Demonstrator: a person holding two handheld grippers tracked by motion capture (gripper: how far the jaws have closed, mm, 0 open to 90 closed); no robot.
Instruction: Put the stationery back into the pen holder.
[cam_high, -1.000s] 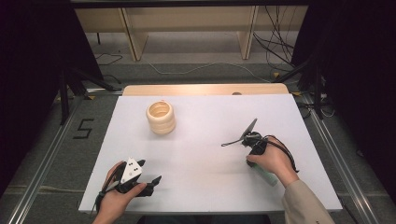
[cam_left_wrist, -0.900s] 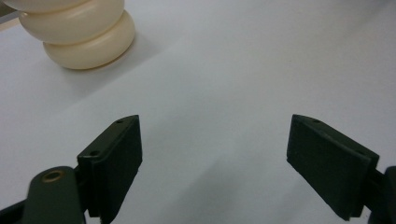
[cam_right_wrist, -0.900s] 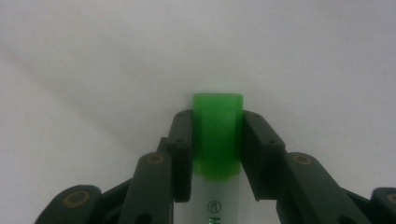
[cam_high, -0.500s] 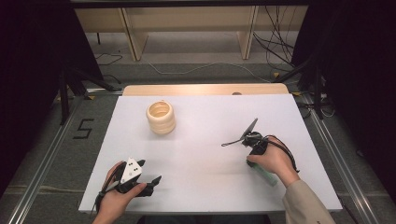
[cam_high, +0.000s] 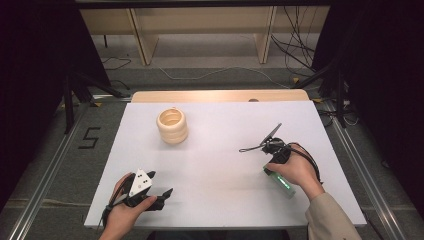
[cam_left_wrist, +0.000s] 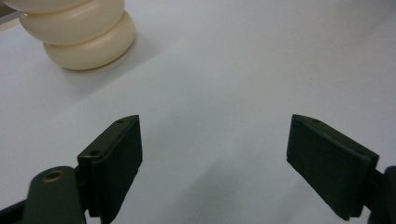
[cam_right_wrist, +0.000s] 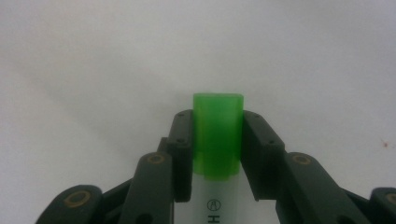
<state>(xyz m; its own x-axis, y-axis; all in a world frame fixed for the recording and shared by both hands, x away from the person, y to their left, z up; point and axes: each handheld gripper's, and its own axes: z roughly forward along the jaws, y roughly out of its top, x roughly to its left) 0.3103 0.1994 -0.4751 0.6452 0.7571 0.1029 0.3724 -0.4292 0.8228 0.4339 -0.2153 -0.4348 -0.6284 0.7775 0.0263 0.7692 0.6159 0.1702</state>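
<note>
A cream stack of rings stands upright on the white table, at the back left; its lower rings fill the top left of the left gripper view. My left gripper rests near the front left edge, open, with bare table between its pads. My right gripper is shut on a green-capped highlighter, gripping it at the cap. From above, the highlighter lies slanted under the right hand at centre right.
A wooden strip runs along the table's far edge. Beyond it are shelving legs and loose cables on the floor. A "5" mark is on the floor at left. Metal rails flank the table.
</note>
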